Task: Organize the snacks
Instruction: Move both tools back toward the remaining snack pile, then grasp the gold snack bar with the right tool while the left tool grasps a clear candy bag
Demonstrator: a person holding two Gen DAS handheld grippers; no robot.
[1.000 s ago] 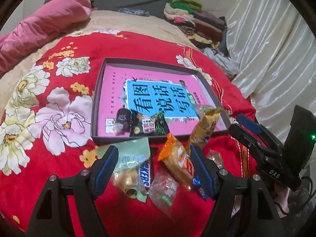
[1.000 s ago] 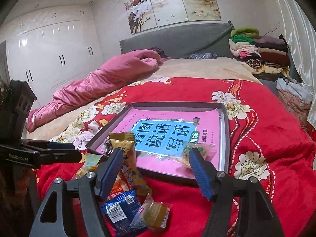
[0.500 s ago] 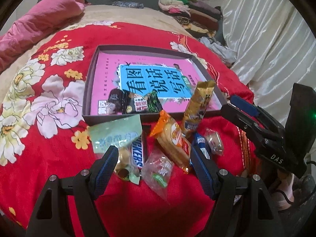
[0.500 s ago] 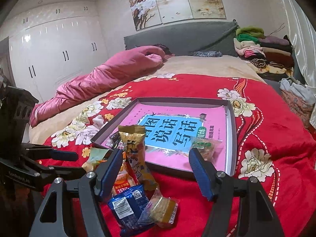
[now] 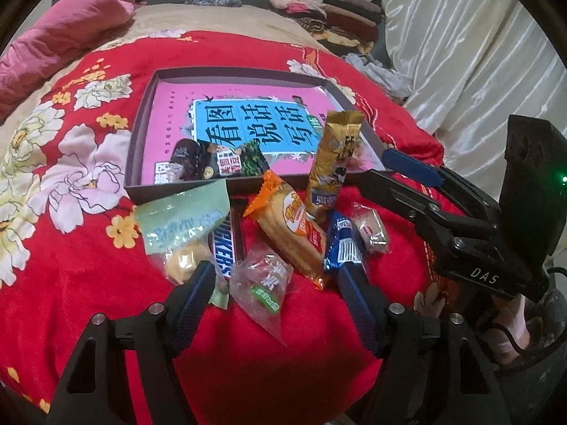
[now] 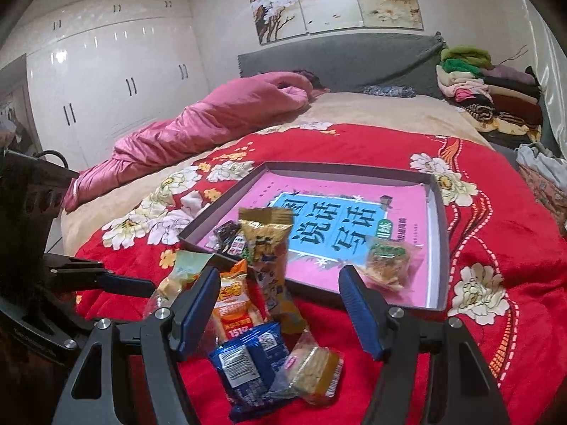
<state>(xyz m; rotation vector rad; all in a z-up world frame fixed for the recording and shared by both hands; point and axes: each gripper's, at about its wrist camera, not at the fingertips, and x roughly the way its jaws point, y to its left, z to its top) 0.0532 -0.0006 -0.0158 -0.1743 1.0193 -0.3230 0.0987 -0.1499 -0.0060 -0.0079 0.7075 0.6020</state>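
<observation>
Left gripper [image 5: 274, 285] low centre of its view, jaws have just been closing, nothing pinched yet; clear packet [image 5: 262, 285] lies between them on red blanket [image 5: 81, 283]; Snickers [image 5: 224, 248] by the left finger. Right gripper [image 6: 278, 306] released over blue packet [image 6: 248, 361]. Tray [image 5: 141, 134] mid-frame holds three snacks; gold bar [image 5: 331, 163] leans on its rim.

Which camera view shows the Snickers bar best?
The left wrist view: the Snickers bar lies there with its lettering readable, partly under the green packet. In the right wrist view I cannot find it; other snacks cover that spot.
</observation>
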